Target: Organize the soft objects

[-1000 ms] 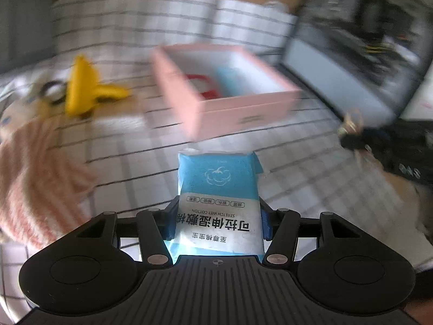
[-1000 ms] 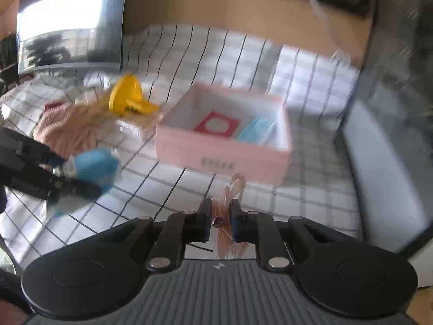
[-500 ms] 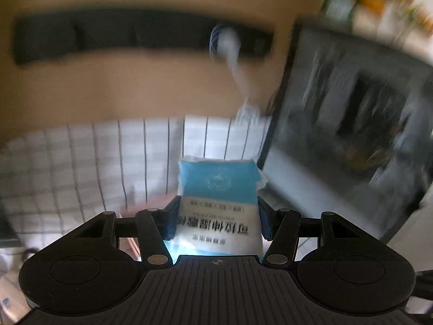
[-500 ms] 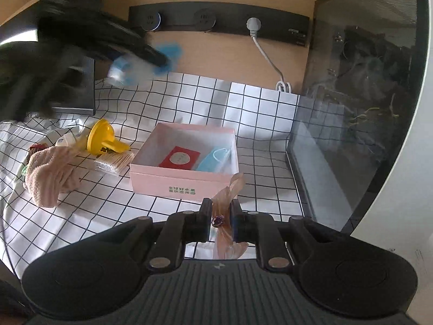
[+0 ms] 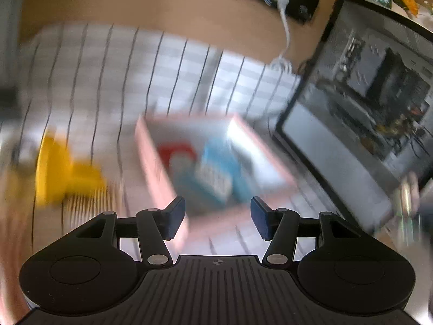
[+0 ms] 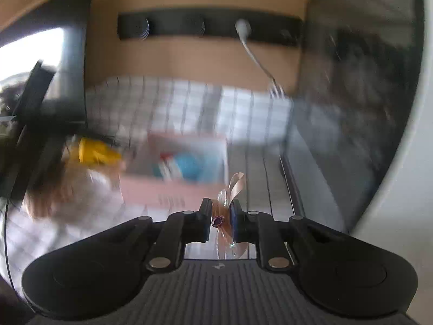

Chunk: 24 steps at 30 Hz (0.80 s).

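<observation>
You're at a home or office desk: a checked cloth (image 5: 189,62) beneath a wall power strip (image 6: 211,31), a glass-sided computer case (image 5: 360,103) beside it.

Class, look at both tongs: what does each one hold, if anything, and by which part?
The left tongs hold nothing; they stand open above the pink box. The right tongs are shut on a ribbon bow, pinched at its knotted middle.

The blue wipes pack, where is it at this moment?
The blue wipes pack lies inside the pink box, right of a red item, just ahead of the open left tool.
</observation>
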Tool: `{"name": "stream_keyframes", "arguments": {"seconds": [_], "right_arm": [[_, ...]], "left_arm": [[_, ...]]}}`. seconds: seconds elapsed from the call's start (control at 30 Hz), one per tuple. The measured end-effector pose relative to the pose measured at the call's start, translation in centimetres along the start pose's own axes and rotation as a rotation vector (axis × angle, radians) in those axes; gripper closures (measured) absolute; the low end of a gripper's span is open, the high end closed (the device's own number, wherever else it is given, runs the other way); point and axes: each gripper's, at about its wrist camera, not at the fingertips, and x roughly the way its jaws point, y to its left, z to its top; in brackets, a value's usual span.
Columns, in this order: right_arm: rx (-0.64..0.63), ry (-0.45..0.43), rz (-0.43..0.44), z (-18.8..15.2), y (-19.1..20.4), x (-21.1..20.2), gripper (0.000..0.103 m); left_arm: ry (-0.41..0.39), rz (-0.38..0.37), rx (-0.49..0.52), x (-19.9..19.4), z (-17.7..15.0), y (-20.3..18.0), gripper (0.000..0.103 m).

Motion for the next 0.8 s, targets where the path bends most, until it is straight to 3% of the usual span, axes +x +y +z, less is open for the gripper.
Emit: {"name": "stream_keyframes", "arguments": {"seconds": [0.13,0.17,0.2,0.27,0.37,0.47,0.6,0.8], "right_arm": [[0.037,-0.085,0.107,6.8,-0.9,2.1,0.089],[0.061,-0.099,0.144,8.9,-1.2,3.2,0.083],[0.083,-0.109,0.168,11.0,-1.5,4.5,0.063],[0.124,-0.093,0.224,14.4,-2.0,7.7,0.039],[0.162,-0.006,0.263,17.3,-2.0,12.7,0.039],[0.129,0.026,0.204,17.1,-1.0,14.9,0.039],[0.089,0.064,0.195,14.6,0.4,15.9,0.039],[-0.083,0.088,0.233,12.1,7.4,17.1,0.039]], "left_arm": [[0.026,-0.016,-0.109,-2.5,-4.8,0.7,0.045],[0.02,-0.021,-0.136,-3.1,-5.9,0.8,0.045],[0.012,-0.015,-0.152,-3.6,-6.5,1.0,0.045],[-0.022,0.02,-0.16,-5.2,-7.7,1.3,0.045],[-0.07,0.084,-0.175,-7.9,-8.7,2.6,0.045],[-0.092,0.134,-0.238,-9.8,-9.7,4.7,0.045],[-0.087,0.193,-0.316,-10.8,-10.7,7.3,0.045],[-0.118,0.219,-0.298,-11.7,-8.8,9.5,0.045]]}}
